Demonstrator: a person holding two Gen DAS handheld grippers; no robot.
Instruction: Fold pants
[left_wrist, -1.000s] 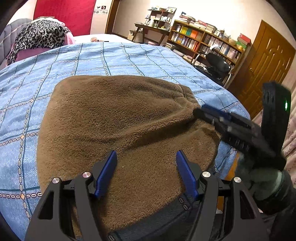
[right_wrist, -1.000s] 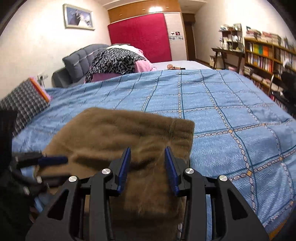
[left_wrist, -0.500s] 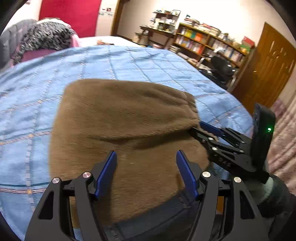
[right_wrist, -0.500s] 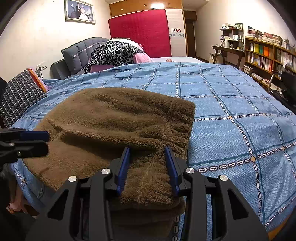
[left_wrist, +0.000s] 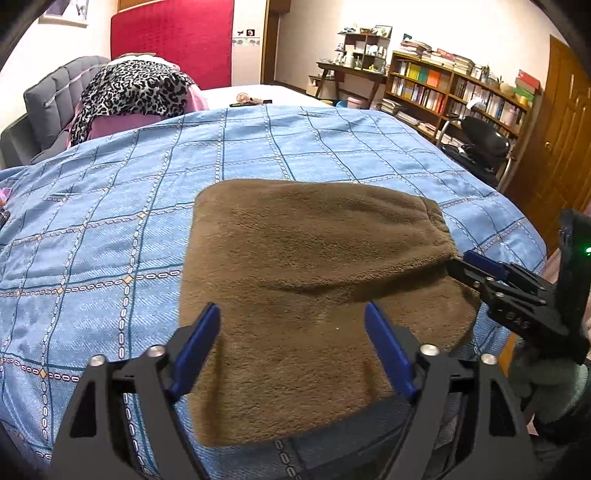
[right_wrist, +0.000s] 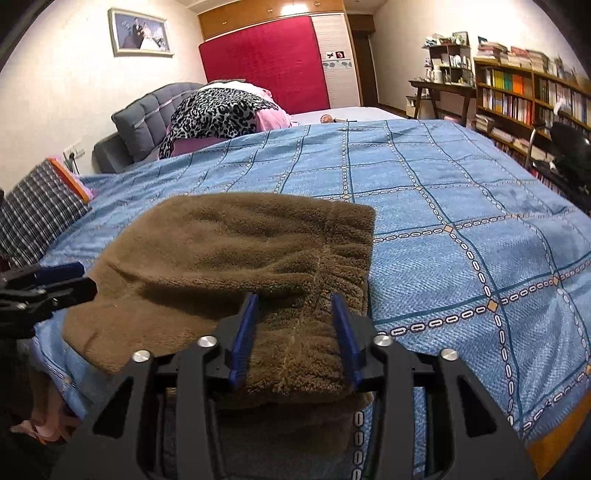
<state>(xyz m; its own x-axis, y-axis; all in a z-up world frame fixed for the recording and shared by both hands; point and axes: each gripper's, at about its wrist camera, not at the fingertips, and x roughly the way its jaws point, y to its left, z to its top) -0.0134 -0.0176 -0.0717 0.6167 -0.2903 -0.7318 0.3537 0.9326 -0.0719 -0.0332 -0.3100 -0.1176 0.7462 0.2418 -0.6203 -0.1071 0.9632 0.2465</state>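
The brown fleece pants (left_wrist: 306, 280) lie folded in a thick rectangle on the blue checked bedspread (left_wrist: 110, 206), near the bed's front edge. My left gripper (left_wrist: 291, 343) is open, its blue fingers spread over the near part of the pants, holding nothing. My right gripper (right_wrist: 295, 325) is open, its fingers either side of the gathered waistband end of the pants (right_wrist: 236, 258). It also shows in the left wrist view (left_wrist: 476, 266) at the pants' right edge. The left gripper also shows at the left of the right wrist view (right_wrist: 48, 284).
A leopard-print blanket (left_wrist: 129, 88) and pink bedding lie by the grey headboard (right_wrist: 147, 114). A plaid cushion (right_wrist: 33, 218) sits at the left. Bookshelves (left_wrist: 454, 92), a desk, a black chair (left_wrist: 484, 140) and a wooden door stand to the right of the bed.
My right gripper has let go of the waistband and opened, drawing back a little. My left gripper has pulled back and up, staying open. The pants now lie flat.
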